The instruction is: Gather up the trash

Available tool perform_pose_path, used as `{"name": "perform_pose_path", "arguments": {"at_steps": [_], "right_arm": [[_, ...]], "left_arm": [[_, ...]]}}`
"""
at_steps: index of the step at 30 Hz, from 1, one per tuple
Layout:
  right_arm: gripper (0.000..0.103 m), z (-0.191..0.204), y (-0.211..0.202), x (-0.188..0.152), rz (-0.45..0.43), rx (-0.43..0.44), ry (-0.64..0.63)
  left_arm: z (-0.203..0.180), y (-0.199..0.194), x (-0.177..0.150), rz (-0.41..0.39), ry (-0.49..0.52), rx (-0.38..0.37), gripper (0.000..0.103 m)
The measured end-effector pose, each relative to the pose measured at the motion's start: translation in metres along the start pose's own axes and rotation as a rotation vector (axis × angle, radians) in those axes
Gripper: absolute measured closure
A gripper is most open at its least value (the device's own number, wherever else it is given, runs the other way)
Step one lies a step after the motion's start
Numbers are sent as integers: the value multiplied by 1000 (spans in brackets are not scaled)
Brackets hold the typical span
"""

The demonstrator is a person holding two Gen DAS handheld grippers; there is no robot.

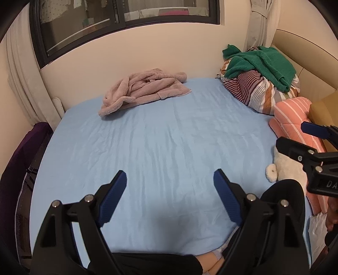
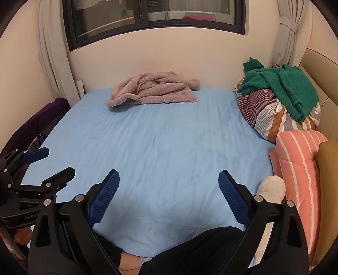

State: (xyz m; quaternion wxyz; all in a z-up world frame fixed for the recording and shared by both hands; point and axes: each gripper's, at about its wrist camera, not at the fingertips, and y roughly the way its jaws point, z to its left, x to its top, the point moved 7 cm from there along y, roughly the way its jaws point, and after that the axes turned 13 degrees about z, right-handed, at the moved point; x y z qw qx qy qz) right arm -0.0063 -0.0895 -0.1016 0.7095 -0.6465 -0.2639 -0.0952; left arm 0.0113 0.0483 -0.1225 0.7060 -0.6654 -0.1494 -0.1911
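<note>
A bed with a light blue sheet (image 2: 160, 135) fills the scene below a dark-framed window (image 2: 154, 19) in the far wall. At far right, a striped bundle of bedding (image 2: 266, 114) carries a green towel (image 2: 283, 86); nearer on that side lie a pink striped quilt (image 2: 300, 160) and a white plush toy (image 2: 272, 188). A pink fleece garment (image 2: 154, 88) lies crumpled at the far edge, centre. No trash item can be identified. The left gripper (image 1: 170, 179) hovers over the near sheet, jaws apart, nothing between them. The right gripper (image 2: 169, 179) hovers likewise, jaws apart and empty.
</note>
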Motion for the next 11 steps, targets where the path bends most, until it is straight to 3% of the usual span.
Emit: {"name": "perform_pose_path", "arguments": {"at_steps": [11], "right_arm": [[12,2,-2,0,-7,-3,0]], "left_arm": [[1,7,-3,38,-16,7,19]]}}
